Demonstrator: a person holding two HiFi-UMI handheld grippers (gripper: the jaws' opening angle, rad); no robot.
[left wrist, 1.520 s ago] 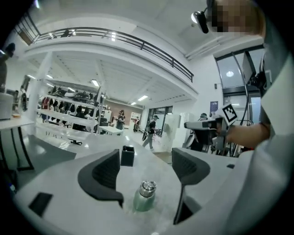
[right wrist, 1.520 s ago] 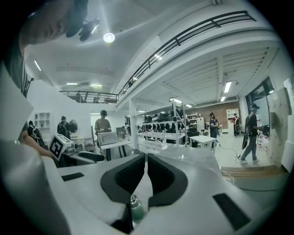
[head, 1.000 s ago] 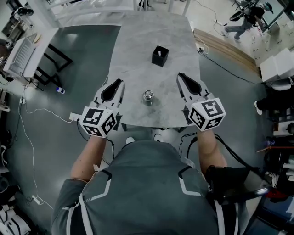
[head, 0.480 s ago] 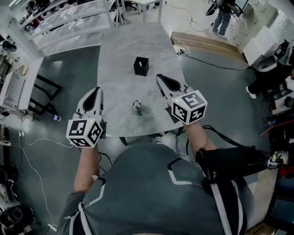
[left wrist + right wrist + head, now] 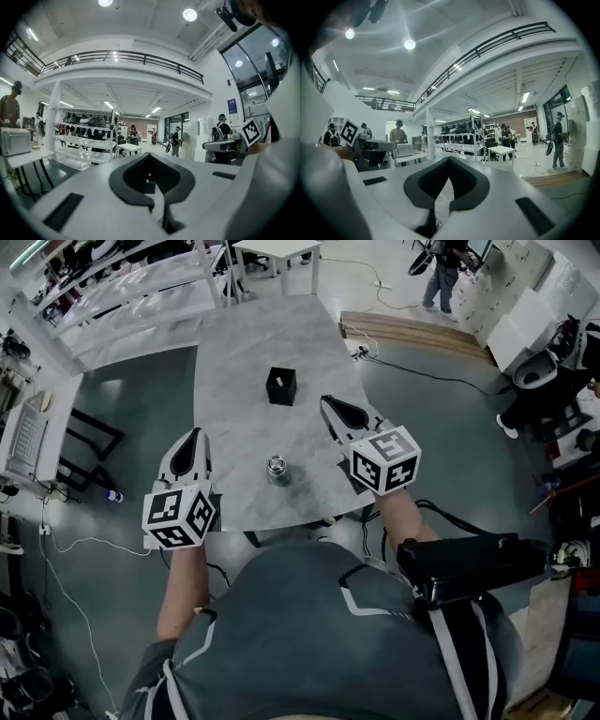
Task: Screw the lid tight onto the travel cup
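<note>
- The left gripper (image 5: pixel 194 435) is held shut with nothing between its jaws, over the left edge of the table (image 5: pixel 253 343).
- The right gripper (image 5: pixel 330 405) is likewise closed and empty, over the table's right side.
- The cup (image 5: pixel 277 468) is stood upright on the table, near its front edge, between the two grippers and touched by neither.
- A black box (image 5: pixel 281 386) is set farther back, apart from the cup.

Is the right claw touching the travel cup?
Apart. The head view shows bare table between the shut right claw and the travel cup, which stands alone near the front edge.
</note>
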